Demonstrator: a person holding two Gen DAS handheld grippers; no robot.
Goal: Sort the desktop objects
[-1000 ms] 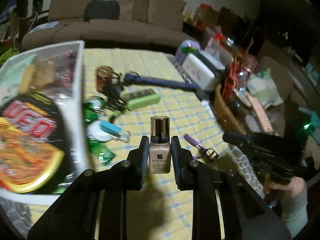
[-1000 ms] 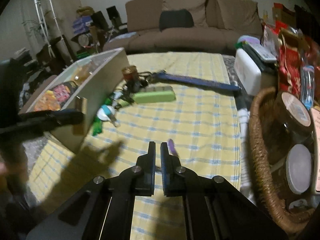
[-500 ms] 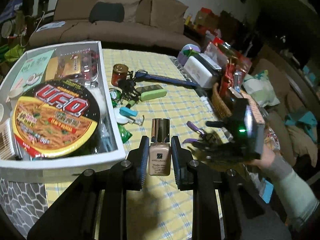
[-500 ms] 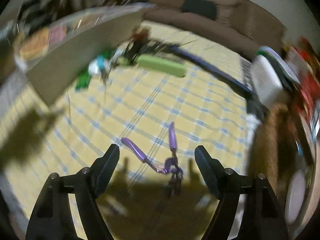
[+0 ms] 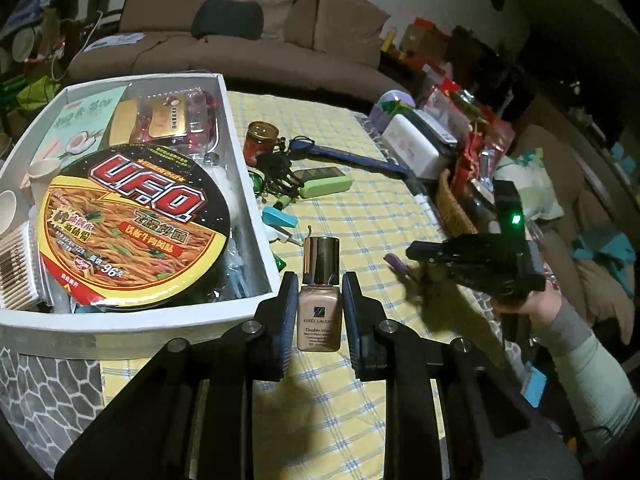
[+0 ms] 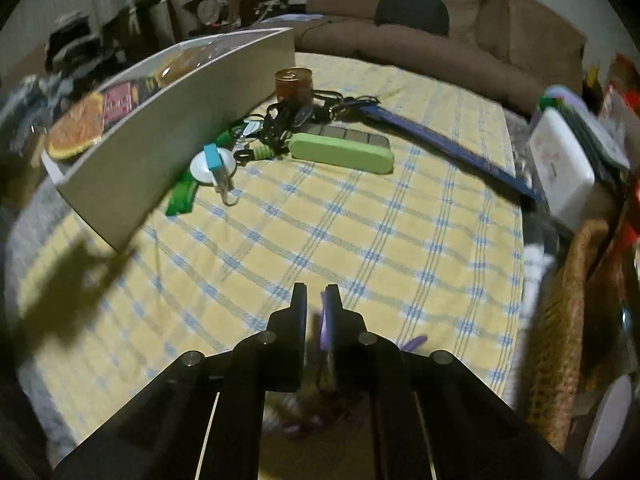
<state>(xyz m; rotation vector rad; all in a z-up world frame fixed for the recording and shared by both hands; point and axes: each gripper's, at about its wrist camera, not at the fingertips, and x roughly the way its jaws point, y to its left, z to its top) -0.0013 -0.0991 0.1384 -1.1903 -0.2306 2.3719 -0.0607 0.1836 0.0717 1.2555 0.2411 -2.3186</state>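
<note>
My left gripper point(image 5: 319, 300) is shut on a beige foundation bottle point(image 5: 319, 318) with a gold cap and holds it upright above the yellow checked tablecloth point(image 5: 360, 220), beside the white box point(image 5: 244, 184). My right gripper point(image 6: 316, 300) is nearly closed on the purple eyelash curler point(image 6: 326, 330), low over the cloth. It also shows in the left wrist view point(image 5: 416, 254) over the purple curler point(image 5: 394, 262).
The white box holds a UFO noodle bowl point(image 5: 128, 224) and snacks. On the cloth lie a green case point(image 6: 340, 152), a red jar point(image 6: 294, 82), black keys and cords point(image 6: 288, 120), a blue strap point(image 6: 444, 144). A wicker basket point(image 6: 560, 320) stands at right.
My right gripper was open over the purple curler and has closed on it. My left gripper has risen and pulled back with the bottle.
</note>
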